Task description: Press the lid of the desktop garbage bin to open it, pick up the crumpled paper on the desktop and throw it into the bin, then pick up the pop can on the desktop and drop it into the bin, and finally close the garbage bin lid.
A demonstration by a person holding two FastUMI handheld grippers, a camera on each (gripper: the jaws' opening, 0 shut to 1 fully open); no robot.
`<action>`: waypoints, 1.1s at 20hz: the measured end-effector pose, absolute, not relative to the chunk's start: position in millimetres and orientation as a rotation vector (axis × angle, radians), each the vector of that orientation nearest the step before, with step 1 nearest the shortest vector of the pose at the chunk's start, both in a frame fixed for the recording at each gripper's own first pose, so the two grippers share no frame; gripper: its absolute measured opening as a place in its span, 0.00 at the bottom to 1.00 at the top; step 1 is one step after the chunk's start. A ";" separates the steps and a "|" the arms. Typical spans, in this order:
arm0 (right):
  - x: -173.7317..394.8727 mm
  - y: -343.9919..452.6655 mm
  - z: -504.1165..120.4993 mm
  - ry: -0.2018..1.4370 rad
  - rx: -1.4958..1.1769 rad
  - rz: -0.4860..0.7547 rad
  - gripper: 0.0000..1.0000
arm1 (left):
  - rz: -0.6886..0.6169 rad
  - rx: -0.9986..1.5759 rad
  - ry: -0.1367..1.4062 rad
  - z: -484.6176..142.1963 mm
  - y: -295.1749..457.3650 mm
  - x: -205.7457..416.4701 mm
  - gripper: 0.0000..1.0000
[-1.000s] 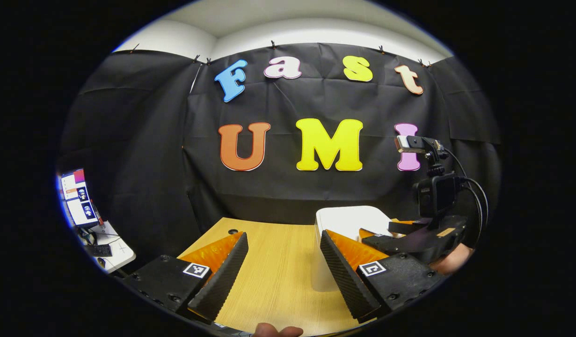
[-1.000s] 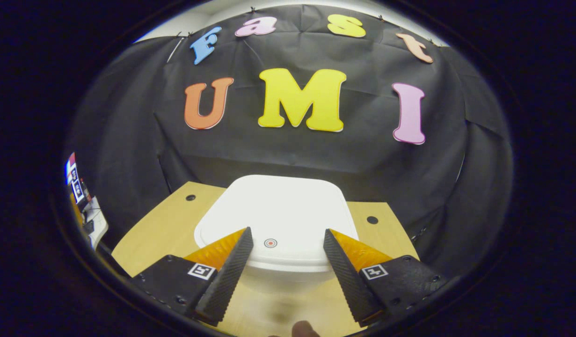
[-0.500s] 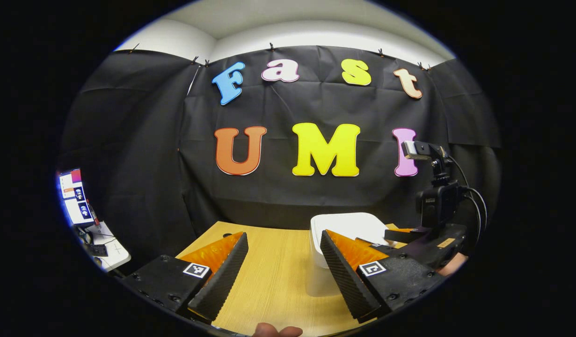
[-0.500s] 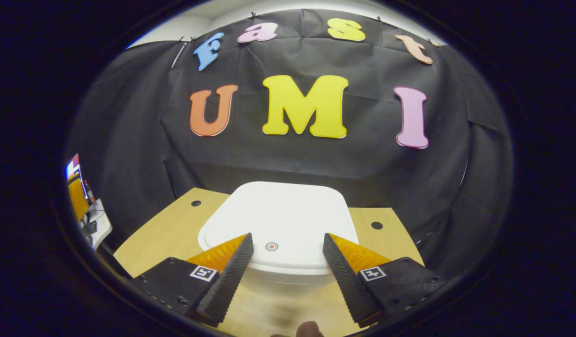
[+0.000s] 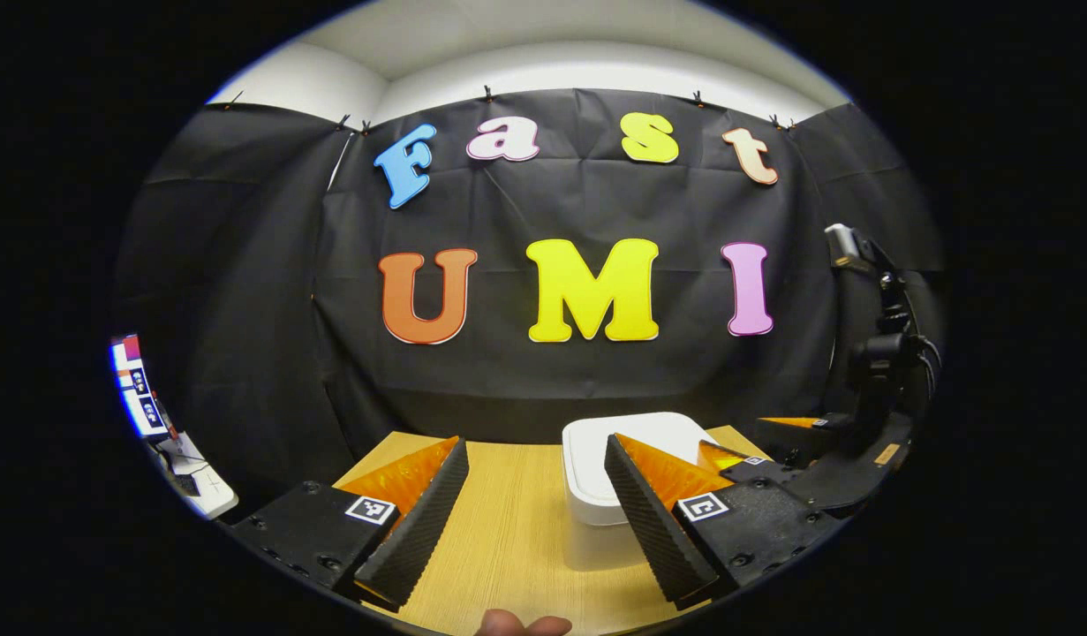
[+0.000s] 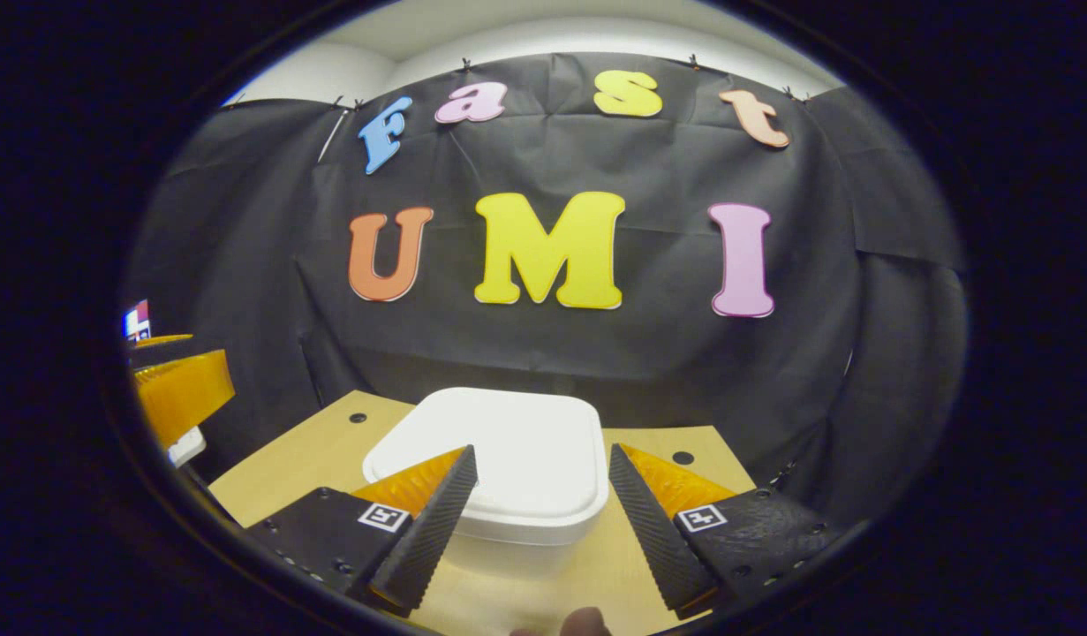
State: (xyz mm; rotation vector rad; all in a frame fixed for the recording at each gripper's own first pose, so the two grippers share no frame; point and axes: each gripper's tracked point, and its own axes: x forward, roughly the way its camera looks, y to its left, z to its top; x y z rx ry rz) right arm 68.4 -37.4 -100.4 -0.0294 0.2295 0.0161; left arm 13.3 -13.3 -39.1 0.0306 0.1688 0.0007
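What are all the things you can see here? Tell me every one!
garbage bin: one, white, lid shut, on the desktop, straight ahead of the right tool.
desktop: one, light wood, with small round holes near its far edge.
booth wall: black cloth, behind the desktop.
side table: one, white, far left, with a lit screen above it.
left tool: one, open, holding nothing, over bare desktop left of the bin.
right tool: one, open, holding nothing, in front of the bin.
fingertip: at the bottom edge.
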 end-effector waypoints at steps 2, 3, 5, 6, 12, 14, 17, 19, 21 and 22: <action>57.3 -54.2 -89.0 0.190 -0.026 -0.011 0.95 | 0.003 0.036 0.156 -33.3 -11.9 19.4 1.00; 51.4 -61.5 -81.9 0.164 -0.020 -0.021 0.94 | 0.003 0.028 0.148 -29.6 -11.6 23.1 0.99; 40.8 -74.9 -70.3 0.117 -0.006 -0.045 0.94 | -0.001 0.025 0.119 -20.0 -15.4 29.0 1.00; 36.4 -79.9 -64.7 0.100 0.001 -0.053 0.94 | -0.006 0.033 0.105 -15.8 -18.2 31.5 1.00; 27.6 -88.3 -47.3 0.043 -0.001 -0.059 0.94 | -0.028 0.044 0.071 -10.5 -43.0 32.0 1.00; 24.8 -86.0 -43.6 0.028 -0.002 -0.048 0.94 | -0.031 0.052 0.068 -10.6 -49.1 32.4 0.99; 20.5 -82.9 -33.8 -0.005 -0.016 -0.034 0.95 | -0.020 0.052 0.075 -13.3 -47.8 33.1 0.99; 19.9 -79.9 -30.6 -0.020 -0.009 -0.028 0.95 | -0.011 0.047 0.074 -13.5 -47.8 31.8 1.00; 20.9 -79.2 -29.1 -0.028 -0.010 -0.029 0.94 | 0.003 0.051 0.064 -11.0 -45.6 32.0 0.99; 20.4 -80.0 -26.1 -0.036 -0.010 -0.031 0.95 | 0.010 0.051 0.062 -11.7 -43.9 31.7 0.99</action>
